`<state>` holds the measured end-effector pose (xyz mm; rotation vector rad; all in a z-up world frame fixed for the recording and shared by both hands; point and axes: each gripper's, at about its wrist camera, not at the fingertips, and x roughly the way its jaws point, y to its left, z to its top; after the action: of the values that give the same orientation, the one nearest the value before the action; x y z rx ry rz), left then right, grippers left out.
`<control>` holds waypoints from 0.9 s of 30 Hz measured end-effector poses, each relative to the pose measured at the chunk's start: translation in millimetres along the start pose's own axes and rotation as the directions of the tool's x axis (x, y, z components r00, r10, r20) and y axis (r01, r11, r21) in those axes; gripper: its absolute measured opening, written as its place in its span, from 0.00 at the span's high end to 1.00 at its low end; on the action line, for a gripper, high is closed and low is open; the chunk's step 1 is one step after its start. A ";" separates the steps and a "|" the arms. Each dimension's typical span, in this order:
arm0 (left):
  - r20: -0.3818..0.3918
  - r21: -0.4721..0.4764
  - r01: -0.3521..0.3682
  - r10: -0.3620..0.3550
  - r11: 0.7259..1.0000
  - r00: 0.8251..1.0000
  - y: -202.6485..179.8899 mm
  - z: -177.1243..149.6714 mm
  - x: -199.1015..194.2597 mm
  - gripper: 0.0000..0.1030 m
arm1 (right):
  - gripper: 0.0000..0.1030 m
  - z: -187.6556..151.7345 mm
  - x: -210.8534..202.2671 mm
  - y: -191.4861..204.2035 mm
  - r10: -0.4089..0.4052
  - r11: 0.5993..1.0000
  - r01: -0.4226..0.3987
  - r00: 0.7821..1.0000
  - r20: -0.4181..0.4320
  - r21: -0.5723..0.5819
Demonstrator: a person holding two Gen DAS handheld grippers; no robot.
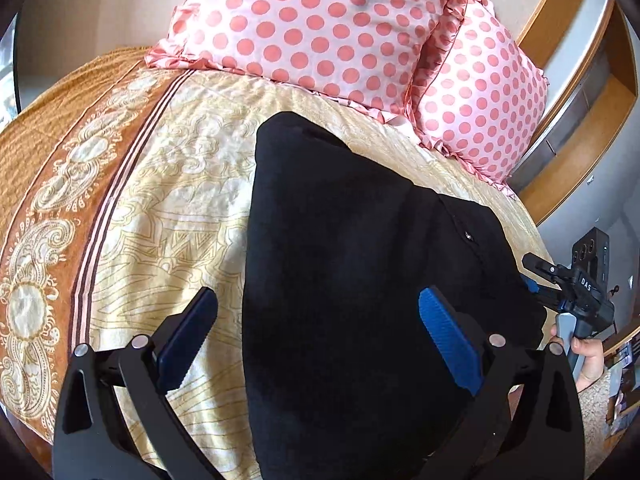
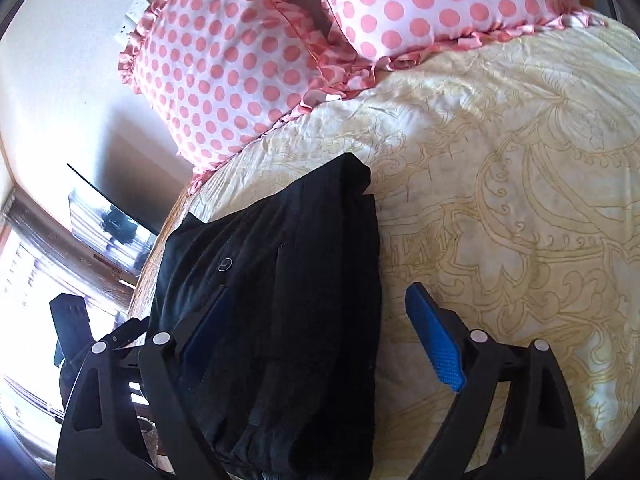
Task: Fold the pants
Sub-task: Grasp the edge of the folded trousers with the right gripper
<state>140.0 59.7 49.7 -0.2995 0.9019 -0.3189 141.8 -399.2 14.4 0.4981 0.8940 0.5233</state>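
Black pants (image 1: 352, 264) lie folded into a compact bundle on the cream patterned bedspread (image 1: 168, 184). My left gripper (image 1: 320, 328) is open, its blue pads straddling the bundle's left edge from just above. My right gripper (image 2: 320, 328) is open too, over the same pants (image 2: 280, 280), its left pad above the fabric and its right pad above the bedspread (image 2: 500, 200). The right gripper also shows in the left wrist view (image 1: 536, 280) at the pants' right edge, held by a hand.
Two pink polka-dot pillows (image 1: 320, 28) (image 2: 248, 60) lie at the head of the bed behind the pants. An orange patterned border (image 1: 60, 184) runs along the bed's left side. A wooden headboard (image 1: 568, 20) and a window (image 2: 24, 272) lie beyond the bed edge.
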 end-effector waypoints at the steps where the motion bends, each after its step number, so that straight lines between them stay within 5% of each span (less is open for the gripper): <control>1: -0.007 -0.003 0.003 -0.003 1.000 1.000 1.3 -1.9 1.4 0.02 | 0.13 1.3 3.8 -0.2 -0.002 1.000 0.002 1.000 -0.014 -0.006; 4: -0.028 -0.003 0.007 -0.007 1.000 1.000 3.0 -4.9 6.4 0.02 | 0.15 3.7 11.8 -0.2 -0.016 1.000 0.015 0.999 -0.031 -0.019; 6: -0.044 -0.002 0.013 -0.013 1.000 0.999 2.1 -6.7 10.2 0.02 | 0.24 4.5 15.0 2.1 0.007 1.000 -0.008 0.999 -0.050 -0.027; 12: -0.051 0.020 0.015 -0.014 1.000 0.999 -2.2 -9.1 13.4 0.02 | 0.25 -0.9 18.2 10.9 0.012 0.996 -0.017 0.998 -0.060 -0.084; 15: -0.053 0.022 0.022 -0.021 1.000 0.998 -3.4 -8.8 13.9 0.02 | 0.45 0.2 16.7 11.2 0.030 0.996 -0.035 0.998 -0.057 -0.078; 21: -0.048 0.031 0.016 -0.014 0.999 0.999 -5.3 -8.4 15.3 0.02 | 0.50 -17.2 5.9 55.6 -0.018 0.934 0.019 1.000 0.006 -0.356; 27: -0.054 0.021 0.030 -0.029 0.999 0.998 -4.1 -7.9 15.0 0.02 | 0.49 -6.1 14.7 24.6 -0.043 0.982 0.036 0.998 -0.035 -0.186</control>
<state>141.8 49.1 36.0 -0.2855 0.9465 -0.3651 139.1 -370.2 17.3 0.3008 0.8809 0.5759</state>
